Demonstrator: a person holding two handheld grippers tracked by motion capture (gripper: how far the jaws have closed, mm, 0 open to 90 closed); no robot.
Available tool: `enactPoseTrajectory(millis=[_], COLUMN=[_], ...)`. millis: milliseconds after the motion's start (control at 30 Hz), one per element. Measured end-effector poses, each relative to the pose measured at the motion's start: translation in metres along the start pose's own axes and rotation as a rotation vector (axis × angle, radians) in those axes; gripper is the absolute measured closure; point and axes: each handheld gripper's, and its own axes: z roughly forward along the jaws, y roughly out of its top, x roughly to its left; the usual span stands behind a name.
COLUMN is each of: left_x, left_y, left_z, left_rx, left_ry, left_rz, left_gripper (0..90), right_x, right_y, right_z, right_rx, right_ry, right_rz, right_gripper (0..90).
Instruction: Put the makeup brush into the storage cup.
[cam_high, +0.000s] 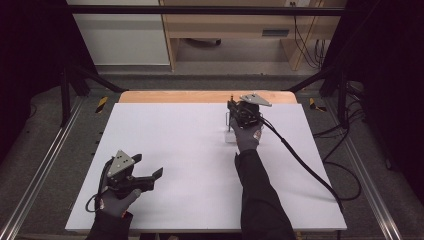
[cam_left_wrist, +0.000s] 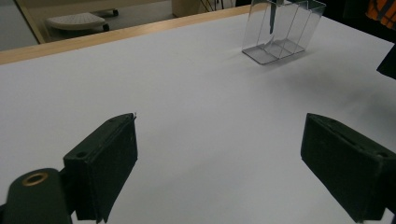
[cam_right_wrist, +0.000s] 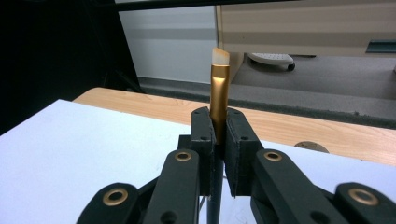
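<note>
Your right gripper (cam_high: 231, 106) is over the far right part of the white table (cam_high: 190, 150), its jaws clamped on a makeup brush (cam_right_wrist: 219, 93) with a gold ferrule and pale angled tip, held upright. The brush's dark handle runs down between the jaws. Directly under that gripper stands a clear divided organizer (cam_left_wrist: 283, 29), which in the left gripper view has a dark, slim shape showing inside one of its compartments; whether it touches the bottom is unclear.

Your left gripper (cam_high: 150, 172) rests low at the near left of the table, jaws spread wide with nothing between them, well apart from the organizer. The right gripper's black cable (cam_high: 305, 162) trails across the table's right side and off its edge.
</note>
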Motion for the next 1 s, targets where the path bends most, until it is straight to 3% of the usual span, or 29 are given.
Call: enactPoseTrajectory(millis=[1000], left_x=[-0.003], left_y=[-0.001], left_z=[0.003], left_rx=[0.011], left_ry=[-0.005], left_rz=[0.010], left_gripper=[10.1], right_x=[-0.007], right_y=[-0.026], right_z=[-0.001], right_rx=[0.078], right_ry=[-0.011], right_rz=[0.010], right_gripper=[82.7])
